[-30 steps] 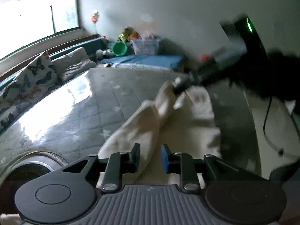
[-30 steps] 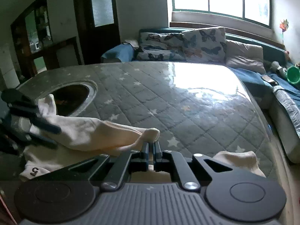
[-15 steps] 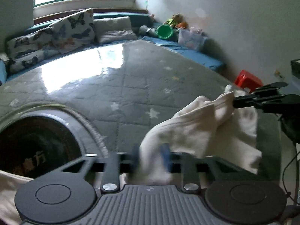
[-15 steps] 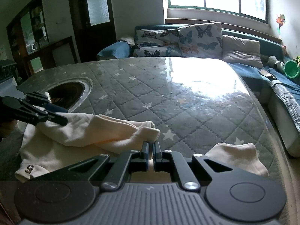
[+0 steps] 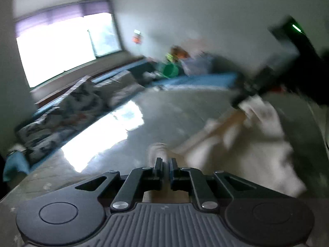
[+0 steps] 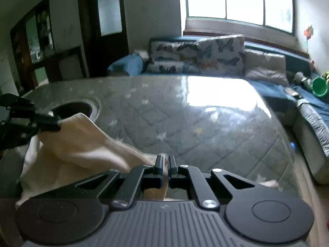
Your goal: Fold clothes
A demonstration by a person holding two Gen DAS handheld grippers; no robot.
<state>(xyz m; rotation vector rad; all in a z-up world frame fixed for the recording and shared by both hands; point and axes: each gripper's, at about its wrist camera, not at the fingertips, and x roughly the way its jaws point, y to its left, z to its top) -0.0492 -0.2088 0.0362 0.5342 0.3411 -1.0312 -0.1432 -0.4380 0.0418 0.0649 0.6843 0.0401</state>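
A cream garment hangs stretched between both grippers above the grey quilted table. My right gripper is shut on one end of it. My left gripper is shut on the other end, and it shows in the right wrist view at the left, holding a raised corner. In the blurred left wrist view the garment spreads to the right, and the right gripper pinches its far edge.
A round dark opening lies in the table near the left gripper. A sofa with butterfly cushions runs behind the table. A green bucket sits on a blue mat at the right. A dark door stands behind.
Both grippers have lifted the garment off the table and pulled it taut. The left gripper has closed on the cloth and swung quickly; its view is now blurred.
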